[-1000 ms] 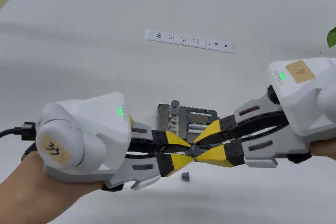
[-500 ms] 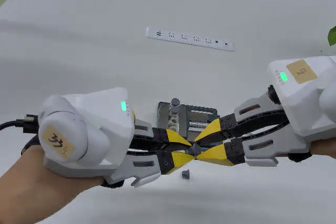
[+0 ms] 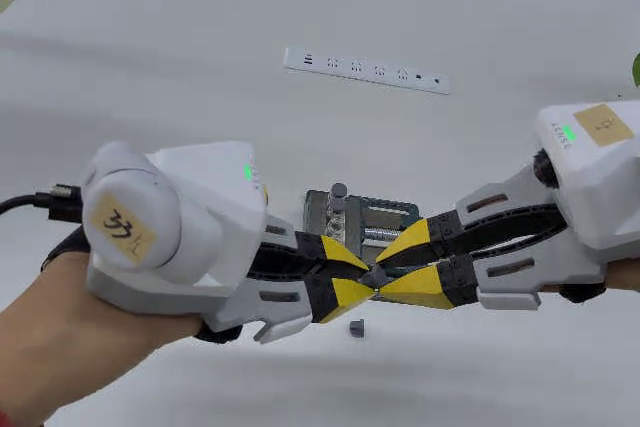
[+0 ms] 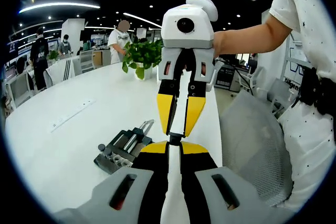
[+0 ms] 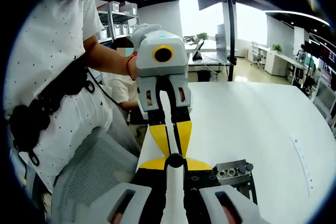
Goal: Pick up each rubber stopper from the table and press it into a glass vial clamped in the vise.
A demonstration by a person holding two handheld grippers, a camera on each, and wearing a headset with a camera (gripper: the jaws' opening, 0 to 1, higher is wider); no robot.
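Note:
My left gripper (image 3: 368, 278) and right gripper (image 3: 383, 277) meet tip to tip above the table, in front of the vise (image 3: 320, 215). A small dark rubber stopper (image 3: 375, 277) sits pinched where both pairs of yellow-tipped jaws converge. The left gripper view shows the stopper (image 4: 175, 139) between my own tips and the right gripper (image 4: 176, 134). In the right gripper view the stopper (image 5: 175, 161) looks round, with the left gripper (image 5: 172, 155) just beyond it. Another stopper (image 3: 357, 328) lies loose on the table below the tips. A vial in the vise carries a grey stopper (image 3: 340, 190).
A white power strip (image 3: 365, 70) lies farther back on the white table. The vise (image 4: 121, 153) stands low and left in the left gripper view. A mesh chair (image 5: 89, 171) and the person's body are close behind. A potted plant (image 4: 142, 56) stands at the table's far end.
The grippers stay tip to tip on the stopper. The left gripper body has lifted and rolled slightly; the head camera has shifted a little.

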